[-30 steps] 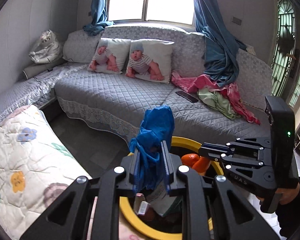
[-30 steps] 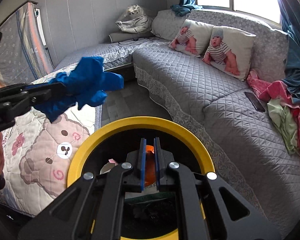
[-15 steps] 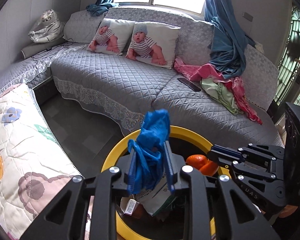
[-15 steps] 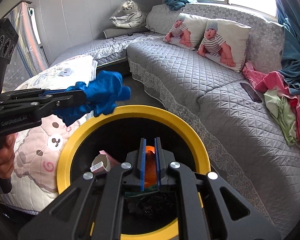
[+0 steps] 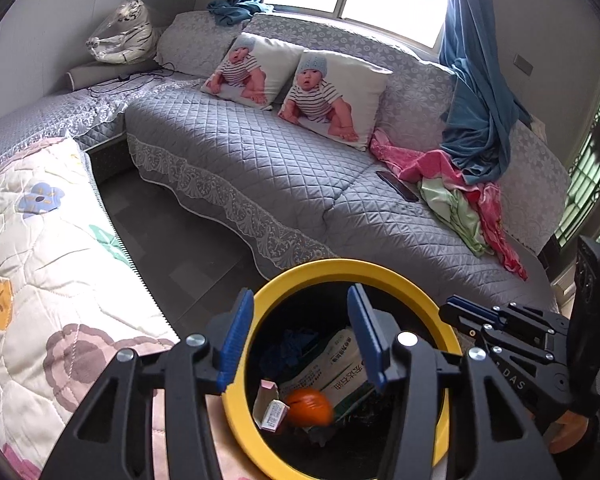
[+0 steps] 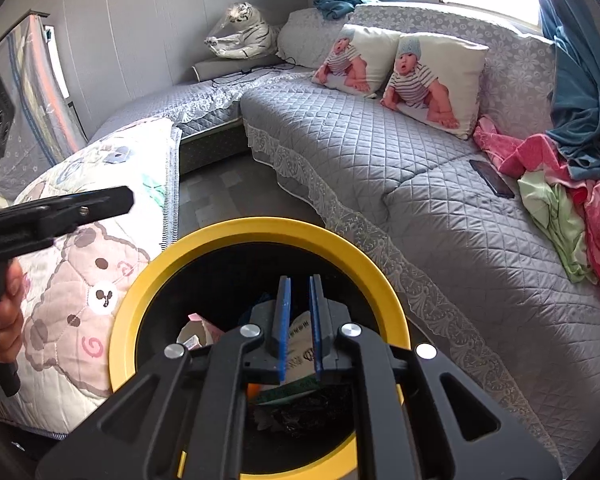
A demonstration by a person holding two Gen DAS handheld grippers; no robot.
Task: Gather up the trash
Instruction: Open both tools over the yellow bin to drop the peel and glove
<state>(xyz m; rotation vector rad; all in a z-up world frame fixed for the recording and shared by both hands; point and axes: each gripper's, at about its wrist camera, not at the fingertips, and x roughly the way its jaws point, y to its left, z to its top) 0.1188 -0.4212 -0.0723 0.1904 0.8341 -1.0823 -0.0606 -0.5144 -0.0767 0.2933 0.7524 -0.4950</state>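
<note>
Round bin with yellow rim (image 5: 300, 276), black inside. Orange fruit (image 5: 309, 407) and crumpled blue cloth (image 5: 288, 354) in it. Grey diamond-quilted sofa cover (image 5: 260, 168), white lace edge. Two white baby-print cushions (image 5: 332, 96). Pink cloth (image 5: 424, 162), pale green cloth (image 5: 452, 208), teal curtain (image 5: 476, 128). Cream floral quilt (image 5: 40, 264). Blue gripper pads (image 5: 236, 340).

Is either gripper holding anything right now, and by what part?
Nothing is held. The left gripper has its jaws wide open above the yellow-rimmed black trash bin. The right gripper has nothing between its nearly closed jaws.
</note>
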